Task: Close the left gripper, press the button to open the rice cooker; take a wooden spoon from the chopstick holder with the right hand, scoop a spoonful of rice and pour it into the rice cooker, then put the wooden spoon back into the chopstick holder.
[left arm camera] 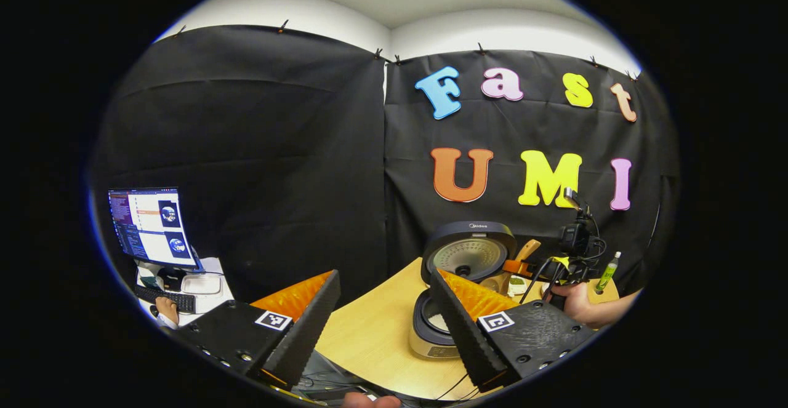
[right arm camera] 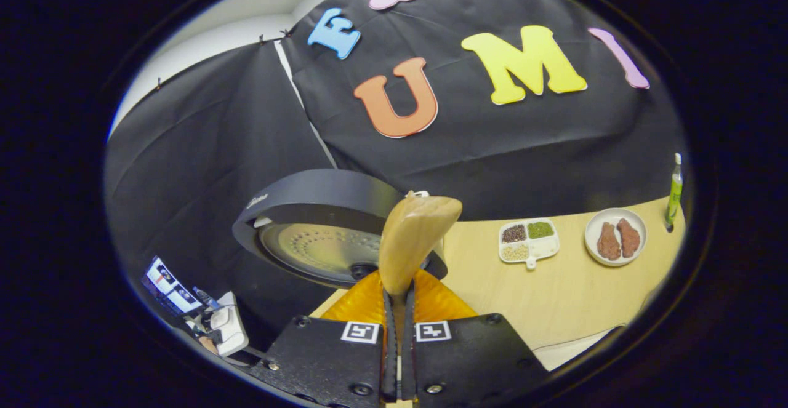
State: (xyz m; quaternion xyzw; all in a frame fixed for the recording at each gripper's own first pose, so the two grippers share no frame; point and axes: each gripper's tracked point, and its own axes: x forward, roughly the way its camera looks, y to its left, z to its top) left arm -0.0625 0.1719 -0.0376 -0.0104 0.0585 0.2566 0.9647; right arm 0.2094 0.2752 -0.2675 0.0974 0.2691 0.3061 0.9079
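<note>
The rice cooker (left arm camera: 431, 334) stands open on the wooden table, its lid (left arm camera: 471, 254) raised. My left gripper (left arm camera: 385, 276) is open and empty, hovering in front of the cooker on its left. My right gripper (right arm camera: 398, 297) is shut on the handle of the wooden spoon (right arm camera: 415, 236), whose bowl points up in front of the cooker lid (right arm camera: 320, 236). Whether the spoon carries rice I cannot tell. In the left gripper view, a hand (left arm camera: 582, 306) holds the right gripper (left arm camera: 523, 268) with the spoon (left arm camera: 528, 250) just right of the lid.
A divided dish of grains (right arm camera: 528, 240), a plate with two brown pieces (right arm camera: 615, 236) and a green bottle (right arm camera: 675, 189) stand on the table (right arm camera: 554, 297) right of the cooker. A monitor (left arm camera: 151, 226) and keyboard sit at a side desk far left.
</note>
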